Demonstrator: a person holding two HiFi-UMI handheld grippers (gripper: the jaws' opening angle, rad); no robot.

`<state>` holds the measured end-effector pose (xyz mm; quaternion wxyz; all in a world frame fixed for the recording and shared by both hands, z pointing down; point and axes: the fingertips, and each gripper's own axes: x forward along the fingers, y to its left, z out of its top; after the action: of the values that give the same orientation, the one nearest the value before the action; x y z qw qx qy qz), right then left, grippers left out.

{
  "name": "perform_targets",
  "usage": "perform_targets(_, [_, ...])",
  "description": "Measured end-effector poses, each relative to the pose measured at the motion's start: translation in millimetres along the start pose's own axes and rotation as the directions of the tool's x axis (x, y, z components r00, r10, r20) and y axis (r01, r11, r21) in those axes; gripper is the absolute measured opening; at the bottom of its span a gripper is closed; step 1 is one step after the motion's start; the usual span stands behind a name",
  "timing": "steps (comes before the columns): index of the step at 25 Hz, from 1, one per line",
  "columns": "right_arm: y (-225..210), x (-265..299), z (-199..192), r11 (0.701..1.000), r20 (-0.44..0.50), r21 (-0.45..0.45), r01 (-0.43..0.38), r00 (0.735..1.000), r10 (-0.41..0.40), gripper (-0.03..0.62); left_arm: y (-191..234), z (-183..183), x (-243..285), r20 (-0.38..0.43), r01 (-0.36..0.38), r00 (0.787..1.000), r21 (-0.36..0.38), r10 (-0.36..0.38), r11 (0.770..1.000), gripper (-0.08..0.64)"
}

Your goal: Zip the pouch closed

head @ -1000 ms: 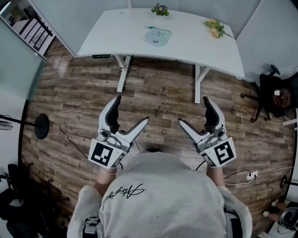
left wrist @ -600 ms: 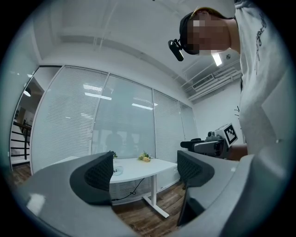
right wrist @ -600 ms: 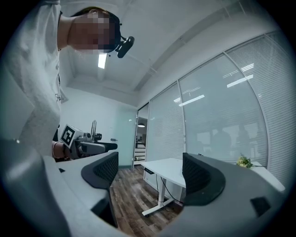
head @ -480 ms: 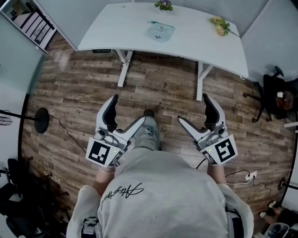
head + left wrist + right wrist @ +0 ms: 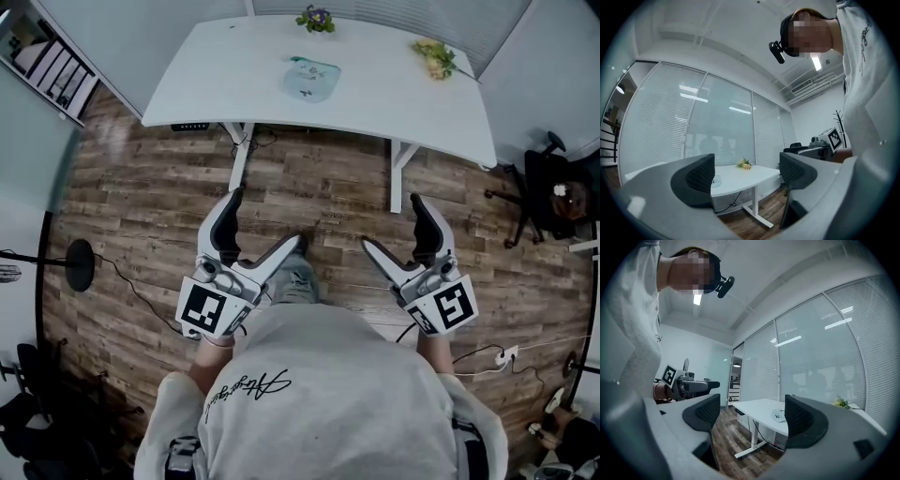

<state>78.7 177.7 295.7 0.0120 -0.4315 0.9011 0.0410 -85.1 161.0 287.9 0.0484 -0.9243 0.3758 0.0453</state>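
A pale blue-green pouch lies flat on the white table, near its middle. It shows small and far off in the right gripper view as the pouch and as a sliver beside the left pad, the pouch. My left gripper and right gripper are held over the wood floor, well short of the table, both open with nothing between their jaws. Whether the pouch's zip is open cannot be made out.
Yellow flowers lie at the table's far right, and a small purple plant stands at its back edge. A black office chair is at right, a round-based stand at left. The person's shoe shows between the grippers.
The table and pouch have shifted slightly in the head view as the person steps. A foot came forward between the grippers. Both grippers stay open in the same pose.
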Motion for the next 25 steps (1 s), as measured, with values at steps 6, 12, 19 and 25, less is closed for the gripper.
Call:
perform_targets(6, [-27.3,37.7,-4.6,1.0,0.001,-0.005,0.022,1.0,-0.022,0.414,40.0,-8.2,31.3,0.008,0.013,1.0,-0.002,-0.013,1.0,0.416])
perform_targets(12, [-48.8,87.7,-4.4,1.0,0.0,-0.021,0.017,1.0,-0.017,0.414,83.3,-10.5,65.6,0.023,0.026,0.999,-0.004,-0.026,1.0,0.416])
perform_targets(19, [-85.4,138.9,3.6,0.999,0.013,-0.029,0.041,0.999,-0.041,0.413,136.1,-9.1,107.2,0.028,0.042,0.999,0.001,-0.042,0.999,0.416])
perform_targets(25, [-113.4,177.5,-2.0,0.998,-0.003,-0.013,0.062,0.998,-0.062,0.411,172.0,-13.4,144.7,0.016,0.071,0.997,0.004,-0.071,0.997,0.416])
